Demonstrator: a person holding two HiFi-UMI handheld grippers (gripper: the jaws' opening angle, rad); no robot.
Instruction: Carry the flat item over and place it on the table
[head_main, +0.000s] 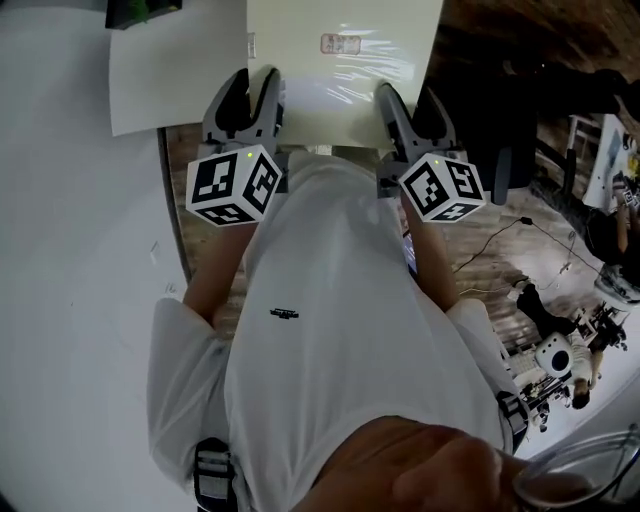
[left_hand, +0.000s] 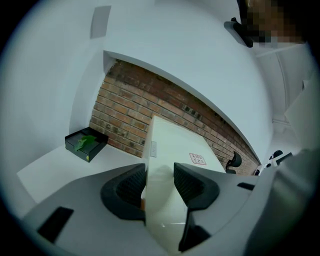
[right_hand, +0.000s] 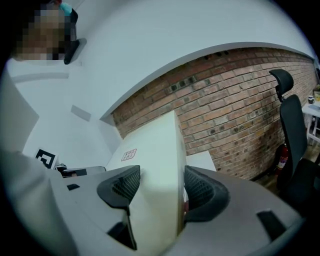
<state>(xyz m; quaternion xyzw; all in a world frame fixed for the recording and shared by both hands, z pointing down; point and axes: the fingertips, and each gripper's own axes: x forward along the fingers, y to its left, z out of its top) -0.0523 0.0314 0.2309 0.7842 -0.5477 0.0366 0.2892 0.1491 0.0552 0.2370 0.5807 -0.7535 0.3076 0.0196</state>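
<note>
The flat item (head_main: 340, 60) is a cream-white slab with a small red-printed label, held level in front of me above the floor. My left gripper (head_main: 250, 88) is shut on its near edge at the left, and my right gripper (head_main: 412, 105) is shut on the same edge at the right. In the left gripper view the flat item (left_hand: 175, 145) runs out from between the dark ribbed pads of the left gripper (left_hand: 159, 175). The right gripper view shows the flat item (right_hand: 150, 150) clamped the same way in the right gripper (right_hand: 161, 182). A white table (head_main: 175, 85) lies just left of the item.
A black box with something green on it (left_hand: 86, 144) sits on the white table (left_hand: 55, 165) near a brick wall (left_hand: 150, 110). A black office chair (right_hand: 295, 130) and a fire extinguisher (right_hand: 283, 156) stand to the right. Cables and equipment (head_main: 560, 340) lie on the floor at right.
</note>
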